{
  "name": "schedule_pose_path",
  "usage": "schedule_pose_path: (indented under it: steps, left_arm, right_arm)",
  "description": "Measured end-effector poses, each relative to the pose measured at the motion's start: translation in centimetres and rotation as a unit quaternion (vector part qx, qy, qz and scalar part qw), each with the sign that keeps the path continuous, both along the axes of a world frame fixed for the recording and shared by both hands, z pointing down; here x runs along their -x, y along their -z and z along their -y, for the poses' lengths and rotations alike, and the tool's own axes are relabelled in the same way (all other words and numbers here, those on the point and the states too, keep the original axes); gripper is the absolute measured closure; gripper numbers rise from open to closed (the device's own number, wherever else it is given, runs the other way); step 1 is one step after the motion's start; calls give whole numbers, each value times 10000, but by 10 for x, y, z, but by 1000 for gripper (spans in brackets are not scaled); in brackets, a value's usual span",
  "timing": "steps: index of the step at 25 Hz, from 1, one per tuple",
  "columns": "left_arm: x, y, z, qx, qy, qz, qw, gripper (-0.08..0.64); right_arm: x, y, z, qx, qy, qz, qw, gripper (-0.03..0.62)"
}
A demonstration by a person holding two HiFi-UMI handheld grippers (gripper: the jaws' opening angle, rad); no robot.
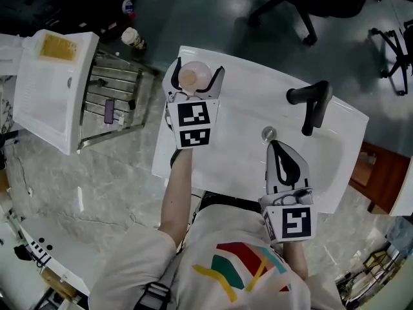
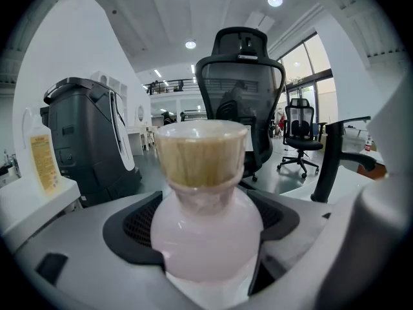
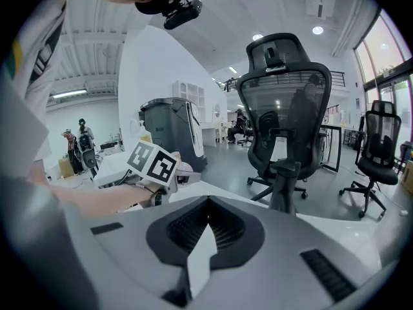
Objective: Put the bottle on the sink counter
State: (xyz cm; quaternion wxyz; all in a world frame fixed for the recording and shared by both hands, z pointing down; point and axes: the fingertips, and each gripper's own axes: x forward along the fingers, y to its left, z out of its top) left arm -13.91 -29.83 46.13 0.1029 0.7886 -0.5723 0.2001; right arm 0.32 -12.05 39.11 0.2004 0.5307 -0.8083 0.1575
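As seen from the head camera, sink counter [image 1: 239,89]: a white top with a shallow basin filled the middle of the view, in front of a person in a white T-shirt.
Office chair [image 2: 240,89]: a black mesh chair stood on the floor beyond the counter.
Metal rack [image 1: 116,95]: it stood on the floor just left of the counter.
Left gripper [image 1: 197,76]: it was held over the counter's far left corner, its jaws clamped on either side of a bottle.
Right gripper [image 1: 275,147]: it hung over the basin with its jaws pressed together and nothing between them.
Faucet [image 1: 313,102]: black and bent, it stood at the basin's far right edge.
Bottle [image 2: 206,234]: pale pink with a tan cap, it was upright in the left gripper; whether its base touched the counter could not be told.
Drain [image 1: 268,133]: a small metal ring lay just beyond the right gripper's tips.
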Motion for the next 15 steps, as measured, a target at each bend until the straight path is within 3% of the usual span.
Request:
schedule_pose_path:
  steps: [15]
  left_arm:
    - [0, -42, 19, 298, -60, 200, 9993, 161]
  right_arm:
    - [0, -20, 5, 246, -64, -49, 9997, 581]
